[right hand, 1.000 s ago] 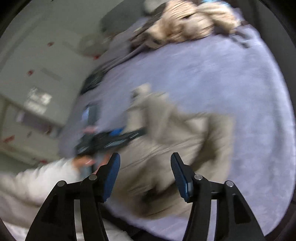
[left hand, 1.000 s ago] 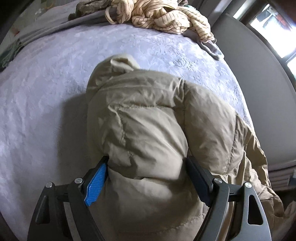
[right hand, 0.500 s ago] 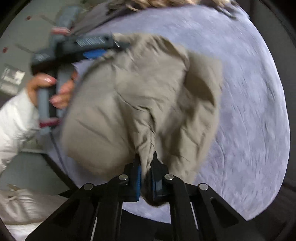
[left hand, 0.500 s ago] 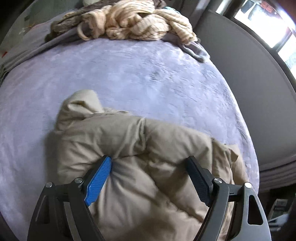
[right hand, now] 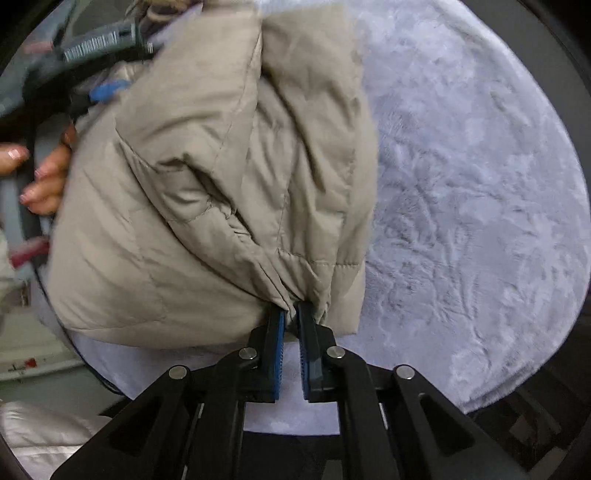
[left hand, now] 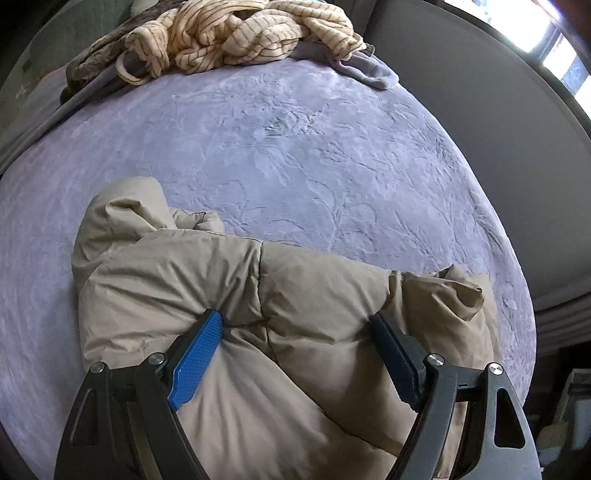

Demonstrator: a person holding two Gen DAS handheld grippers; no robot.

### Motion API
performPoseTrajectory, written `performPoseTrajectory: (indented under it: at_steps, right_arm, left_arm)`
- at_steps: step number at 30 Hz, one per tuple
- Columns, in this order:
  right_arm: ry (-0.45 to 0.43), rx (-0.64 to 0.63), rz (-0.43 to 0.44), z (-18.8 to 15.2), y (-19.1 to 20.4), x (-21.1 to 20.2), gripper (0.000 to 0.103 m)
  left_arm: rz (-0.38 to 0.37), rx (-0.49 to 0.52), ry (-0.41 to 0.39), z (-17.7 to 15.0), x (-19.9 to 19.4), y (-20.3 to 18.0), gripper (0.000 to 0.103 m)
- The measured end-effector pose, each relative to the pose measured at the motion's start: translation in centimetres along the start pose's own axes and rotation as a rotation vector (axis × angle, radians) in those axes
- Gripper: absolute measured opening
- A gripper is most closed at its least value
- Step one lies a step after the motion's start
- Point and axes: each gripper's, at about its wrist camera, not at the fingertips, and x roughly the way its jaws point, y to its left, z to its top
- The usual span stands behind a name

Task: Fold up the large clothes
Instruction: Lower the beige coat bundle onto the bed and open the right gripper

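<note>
A bulky beige padded jacket lies bunched on a lavender plush bedspread. My left gripper is wide open, its fingers straddling a thick fold of the jacket, pressed into the padding on both sides. In the right wrist view the same jacket fills the left and middle. My right gripper is shut on a pinched seam at the jacket's edge. The left gripper's body shows blurred behind the jacket at the upper left.
A heap of cream striped cloth and a brown garment lie at the far edge of the bed. A grey padded wall runs along the right. Bare bedspread lies right of the jacket.
My right gripper went from open above the jacket to shut on its edge and now holds it closer. The jacket slid toward the near edge in the left wrist view.
</note>
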Motion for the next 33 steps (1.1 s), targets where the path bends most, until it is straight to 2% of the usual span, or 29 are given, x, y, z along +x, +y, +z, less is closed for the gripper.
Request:
performPoseTrajectory:
  at_steps: [1,3,4,5,7,11,12,14,16,22,28,29,30,33]
  right_arm:
    - [-0.029,0.029,0.011,0.1,-0.2,-1.1,0.013]
    - [-0.100,0.108,0.060,0.5,-1.2,-3.3,0.030]
    - [-0.124,0.135,0.080,0.9,-1.5,-3.9,0.052]
    - [-0.152,0.161,0.103,1.3,-1.7,-4.5,0.062]
    - [-0.203,0.186,0.156,2.5,-1.6,-5.4,0.062]
    - [-0.224,0.202,0.199,4.7,-0.2,-5.0,0.062]
    - [-0.212,0.208,0.188,5.3,0.1,-4.5,0.060]
    - [-0.196,0.210,0.169,6.0,0.5,-2.8,0.051]
    - [-0.172,0.213,0.175,6.2,1.3,-2.2,0.048]
    - [-0.154,0.199,0.160,6.5,2.5,-1.9,0.047]
    - [-0.130,0.160,0.127,6.2,2.5,-1.6,0.047]
    - [-0.126,0.154,0.122,5.8,2.3,-1.7,0.048]
    - [-0.120,0.145,0.114,5.8,2.4,-1.4,0.048]
    - [-0.107,0.125,0.101,6.0,2.4,-0.8,0.047]
  left_arm:
    - [-0.004,-0.004,-0.001,0.0,-0.1,0.3,0.083]
    - [-0.006,-0.006,-0.003,-0.1,-0.3,0.6,0.083]
    - [-0.007,-0.005,-0.004,-0.2,-0.3,0.7,0.083]
    - [-0.007,-0.003,-0.004,-0.2,-0.3,0.7,0.084]
    - [-0.006,0.000,-0.006,-0.3,-0.5,0.8,0.086]
    - [0.000,0.002,-0.008,-0.4,-0.6,0.9,0.086]
    - [0.002,0.001,-0.008,-0.4,-0.7,0.9,0.086]
    - [0.010,-0.002,-0.005,-0.4,-1.1,1.0,0.086]
    - [0.020,-0.005,-0.002,-0.5,-1.8,1.2,0.086]
    - [0.047,-0.016,-0.009,-1.7,-5.1,2.4,0.086]
    - [0.054,-0.084,0.001,-5.2,-7.9,4.8,0.086]
    - [0.059,-0.090,0.000,-5.8,-8.1,5.0,0.092]
    - [0.066,-0.098,0.004,-6.4,-8.3,5.2,0.103]
    - [0.079,-0.116,0.016,-8.5,-8.7,5.7,0.103]
